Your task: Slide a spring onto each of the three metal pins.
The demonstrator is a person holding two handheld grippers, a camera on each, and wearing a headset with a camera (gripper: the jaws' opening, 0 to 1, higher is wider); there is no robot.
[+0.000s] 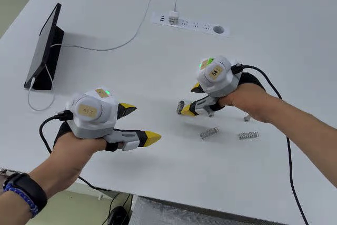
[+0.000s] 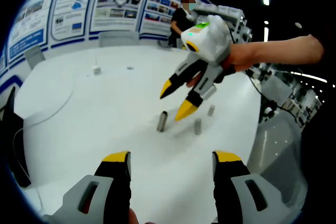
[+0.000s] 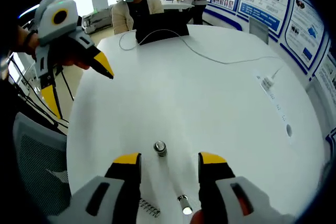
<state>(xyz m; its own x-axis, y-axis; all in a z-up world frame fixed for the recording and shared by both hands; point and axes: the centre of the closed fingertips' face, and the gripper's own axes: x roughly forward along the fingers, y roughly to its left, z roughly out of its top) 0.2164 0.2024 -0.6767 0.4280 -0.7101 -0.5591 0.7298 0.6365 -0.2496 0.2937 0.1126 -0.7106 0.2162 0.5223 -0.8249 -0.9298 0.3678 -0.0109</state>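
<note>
One pin (image 1: pixel 180 107) is judged sprung, two springs (image 1: pixel 209 133) are left loose by the worktop's (image 1: pixel 210 175) near edge, left gripper (image 2: pixel 171 157) and right gripper (image 3: pixel 169 158) are held apart

Right claw (image 1: pixel 188 101) sits over the pins: one pin (image 1: pixel 211 113) peeks from under its body, mostly covered. Just off its tip, the front pin (image 1: pixel 180 107) looks ribbed. Sprung or bare? Too small to tell. Beside its jaw, a spring (image 3: pixel 148 208) has one end hidden.
</note>
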